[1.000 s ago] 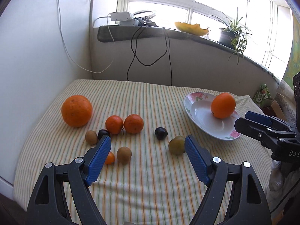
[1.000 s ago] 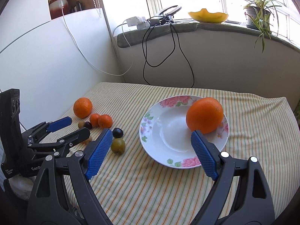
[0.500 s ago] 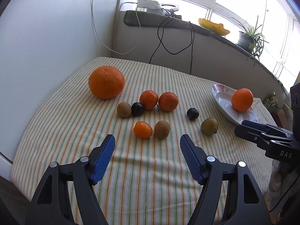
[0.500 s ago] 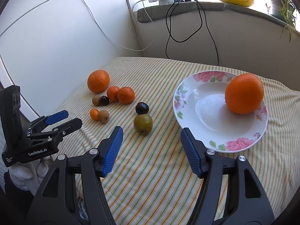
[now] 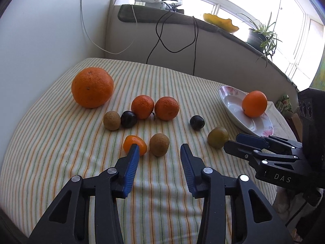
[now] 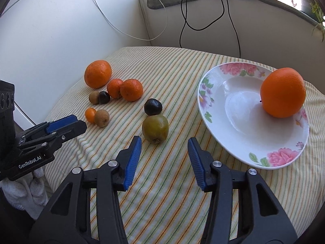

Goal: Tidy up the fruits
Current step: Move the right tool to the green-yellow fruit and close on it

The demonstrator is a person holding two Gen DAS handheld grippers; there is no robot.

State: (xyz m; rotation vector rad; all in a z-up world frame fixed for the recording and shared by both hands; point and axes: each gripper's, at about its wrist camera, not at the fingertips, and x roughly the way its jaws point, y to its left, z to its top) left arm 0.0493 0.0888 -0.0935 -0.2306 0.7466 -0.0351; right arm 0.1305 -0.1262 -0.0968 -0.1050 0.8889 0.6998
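Green kiwi point(image 6: 155, 129) ahead of right tool point(image 6: 164, 144) (closing)

Right claw point(image 6: 164, 142) closing, empty, near green kiwi point(image 6: 155, 129), orange point(image 6: 282, 92) on floral plate point(image 6: 223, 142)

Loose fruits point(image 5: 159, 147) on striped cloth, orange point(image 6: 283, 92) on plate point(image 6: 239, 158)

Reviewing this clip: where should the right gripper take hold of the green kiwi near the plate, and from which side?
Grip the green kiwi across its widest middle, coming from the near side, above. It lies free on the cloth, ahead of the right gripper; the dark plum touches only its far side. The jaws are closing, nothing between them.
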